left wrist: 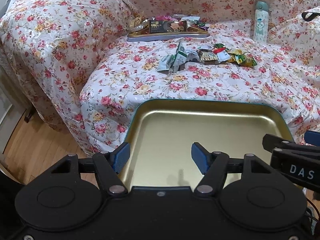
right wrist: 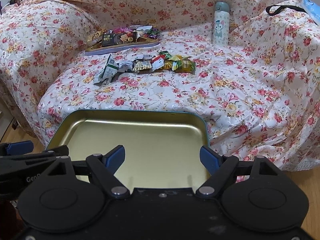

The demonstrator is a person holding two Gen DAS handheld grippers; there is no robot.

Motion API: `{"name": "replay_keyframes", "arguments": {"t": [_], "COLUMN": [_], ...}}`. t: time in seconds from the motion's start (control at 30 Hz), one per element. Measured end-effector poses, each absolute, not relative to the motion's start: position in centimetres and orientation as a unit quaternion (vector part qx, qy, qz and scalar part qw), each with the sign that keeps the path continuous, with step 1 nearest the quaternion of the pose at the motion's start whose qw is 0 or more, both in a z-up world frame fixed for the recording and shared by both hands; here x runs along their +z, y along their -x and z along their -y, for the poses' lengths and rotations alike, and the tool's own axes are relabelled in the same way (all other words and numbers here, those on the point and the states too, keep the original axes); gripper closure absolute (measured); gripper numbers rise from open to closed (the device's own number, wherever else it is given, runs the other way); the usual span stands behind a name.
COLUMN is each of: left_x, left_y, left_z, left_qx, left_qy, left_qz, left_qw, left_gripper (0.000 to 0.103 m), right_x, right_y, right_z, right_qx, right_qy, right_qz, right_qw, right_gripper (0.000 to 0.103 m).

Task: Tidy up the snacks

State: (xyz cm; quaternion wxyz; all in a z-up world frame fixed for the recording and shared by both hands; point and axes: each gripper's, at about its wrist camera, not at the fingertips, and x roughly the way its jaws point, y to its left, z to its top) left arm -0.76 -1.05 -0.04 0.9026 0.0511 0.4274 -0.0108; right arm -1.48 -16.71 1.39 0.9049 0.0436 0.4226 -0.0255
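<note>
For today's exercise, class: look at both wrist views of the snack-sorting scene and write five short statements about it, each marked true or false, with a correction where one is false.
1. The gold tin tray nearest the cameras has snacks in it. False: it holds nothing.
2. A loose pile of wrapped snacks lies on the floral cover between the two tins. True.
3. The far tin is empty. False: it is heaped with packets.
4. The bottle with the cartoon cat stands upright. True.
5. The right gripper is closed on a sweet. False: its jaws stand open with nothing between them, like the left gripper.
</note>
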Motion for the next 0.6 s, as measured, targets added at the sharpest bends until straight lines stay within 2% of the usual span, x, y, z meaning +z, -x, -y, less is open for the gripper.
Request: {"name": "replay_keyframes", "arguments": {"t": [0.6], "left_x": [-0.02], "left_y": [0.84], "left_z": [1.08], "left_qx": [-0.028], "left_qy": [-0.043], "left_qz": [-0.431], "left_qw": [0.901], "left_gripper": [0.034], "right_x": [1.11], "right_y": [1.23], "right_z": [16.84], "right_qx": [-0.026], "right_qy": [-0.051], "right_qz": [-0.434], "right_qw": [0.899], "right_gripper": [0.018]}}
